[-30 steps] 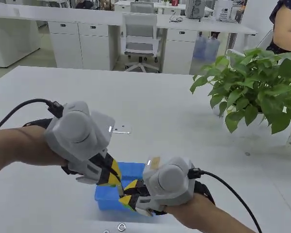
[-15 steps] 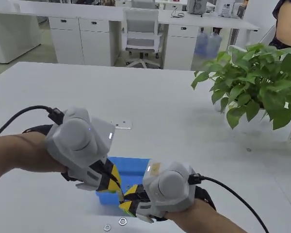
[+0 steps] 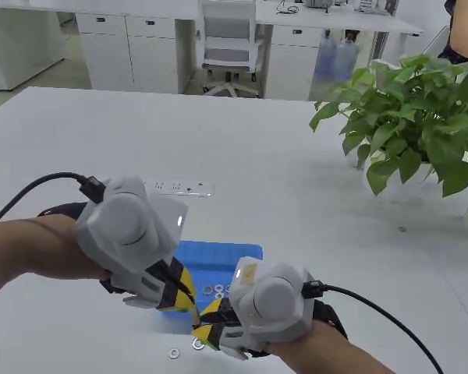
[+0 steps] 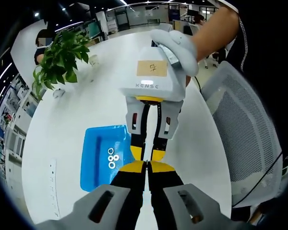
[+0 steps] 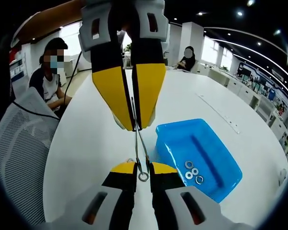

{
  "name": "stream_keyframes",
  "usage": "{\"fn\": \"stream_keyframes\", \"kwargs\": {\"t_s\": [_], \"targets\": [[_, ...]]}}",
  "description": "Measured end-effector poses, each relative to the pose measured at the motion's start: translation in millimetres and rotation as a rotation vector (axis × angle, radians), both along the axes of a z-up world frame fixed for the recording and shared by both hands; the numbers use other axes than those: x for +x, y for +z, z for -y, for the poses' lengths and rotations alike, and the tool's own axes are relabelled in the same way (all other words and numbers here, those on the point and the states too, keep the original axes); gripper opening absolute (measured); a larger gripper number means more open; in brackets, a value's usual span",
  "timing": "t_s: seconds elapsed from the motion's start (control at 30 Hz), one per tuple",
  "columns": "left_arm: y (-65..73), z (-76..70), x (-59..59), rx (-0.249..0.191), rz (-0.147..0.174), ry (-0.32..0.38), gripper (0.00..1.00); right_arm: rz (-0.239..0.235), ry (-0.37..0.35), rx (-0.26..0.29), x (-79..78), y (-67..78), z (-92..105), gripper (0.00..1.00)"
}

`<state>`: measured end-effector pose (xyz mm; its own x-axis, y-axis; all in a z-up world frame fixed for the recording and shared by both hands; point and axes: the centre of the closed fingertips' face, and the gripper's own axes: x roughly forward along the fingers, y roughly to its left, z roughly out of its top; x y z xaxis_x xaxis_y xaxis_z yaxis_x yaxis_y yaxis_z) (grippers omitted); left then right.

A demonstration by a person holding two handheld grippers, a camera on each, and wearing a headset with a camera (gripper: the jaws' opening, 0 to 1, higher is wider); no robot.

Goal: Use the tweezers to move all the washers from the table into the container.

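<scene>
My left gripper (image 3: 189, 300) and right gripper (image 3: 201, 323) meet tip to tip at the near front edge of the blue container (image 3: 218, 255). In the right gripper view the left gripper (image 5: 137, 127) reaches in from above, shut on thin metal tweezers (image 5: 138, 143). The tweezer legs run down between my right gripper's (image 5: 143, 168) pads, which press on them. A washer (image 5: 143, 177) sits at the tweezer tips. Three washers (image 5: 192, 171) lie in the container (image 5: 206, 143). Two loose washers (image 3: 174, 353) lie on the table.
A potted plant (image 3: 413, 117) stands at the right. A flat power strip (image 3: 179, 188) lies beyond the container. A mesh chair (image 4: 245, 124) is at the table's near edge. Cables trail from both grippers. Desks and an office chair (image 3: 230, 39) stand behind.
The head camera has tilted down, so the washers in the container now show. Both grippers have dropped from the container's front edge toward the loose washers on the table.
</scene>
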<state>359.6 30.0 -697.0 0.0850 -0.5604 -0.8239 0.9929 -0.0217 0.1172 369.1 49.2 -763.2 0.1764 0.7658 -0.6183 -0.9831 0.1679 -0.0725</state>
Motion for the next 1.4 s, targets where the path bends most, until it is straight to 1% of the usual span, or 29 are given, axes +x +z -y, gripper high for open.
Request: {"fn": "stream_keyframes", "kwargs": {"t_s": [0.5,0.7,0.8,1.17,1.23,1.4], "targets": [[-16.8,-0.6,-4.8,0.003,-0.036,0.001,0.06,-0.039,0.0,-0.004,-6.5,-17.3,-0.9,0.13],[-22.2,-0.8,-4.5,0.004,-0.048,0.002,0.06,-0.049,-0.002,-0.004,-6.6,-23.0,-0.5,0.13],[-21.4,0.5,-3.1,-0.008,-0.05,0.005,0.06,-0.054,-0.003,-0.003,-5.5,-24.4,-0.5,0.13],[-20.0,0.6,-0.9,-0.02,-0.054,0.011,0.06,-0.055,-0.002,0.007,-3.4,-23.4,-2.9,0.13],[-21.9,-0.2,-0.6,-0.012,-0.055,0.01,0.06,-0.054,0.0,0.003,-3.6,-24.3,-3.2,0.13],[-22.0,-0.3,1.2,-0.018,-0.057,0.012,0.06,-0.055,-0.001,0.003,-3.2,-25.0,-3.5,0.13]]}}
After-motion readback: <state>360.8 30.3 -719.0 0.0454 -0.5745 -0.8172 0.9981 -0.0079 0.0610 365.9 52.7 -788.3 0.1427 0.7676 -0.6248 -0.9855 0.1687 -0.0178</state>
